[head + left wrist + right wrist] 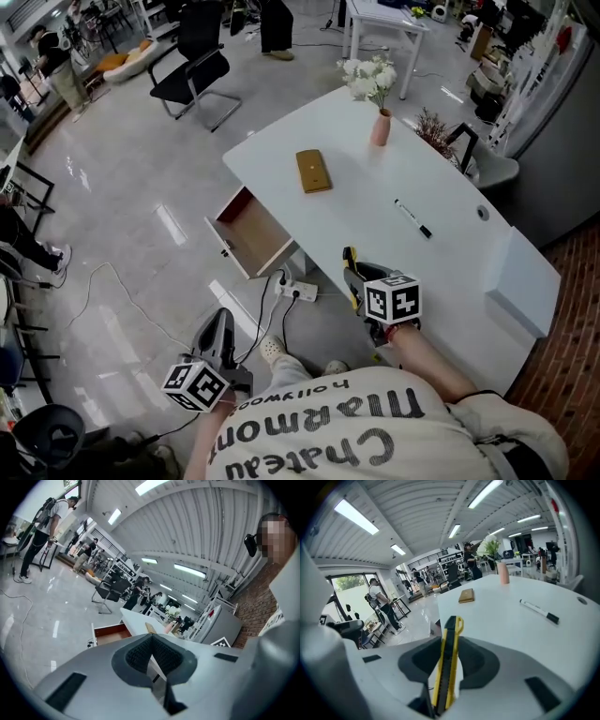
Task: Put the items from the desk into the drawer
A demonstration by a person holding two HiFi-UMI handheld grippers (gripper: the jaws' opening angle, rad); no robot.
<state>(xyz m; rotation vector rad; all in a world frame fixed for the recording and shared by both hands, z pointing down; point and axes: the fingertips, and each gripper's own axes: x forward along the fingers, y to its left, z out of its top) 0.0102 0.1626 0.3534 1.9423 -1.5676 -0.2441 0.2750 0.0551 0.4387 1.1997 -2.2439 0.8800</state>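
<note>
My right gripper is shut on a yellow and black utility knife, held at the near edge of the white desk; the knife sticks up beyond the jaws. A tan wallet-like case and a black-capped white marker lie on the desk top. The same case and marker show ahead in the right gripper view. The wooden drawer stands pulled out at the desk's left side. My left gripper hangs low over the floor, shut with nothing in it.
A pink vase with white flowers stands at the desk's far edge. A power strip with cables lies on the floor under the desk. A black chair stands further back on the grey floor. People stand in the distance.
</note>
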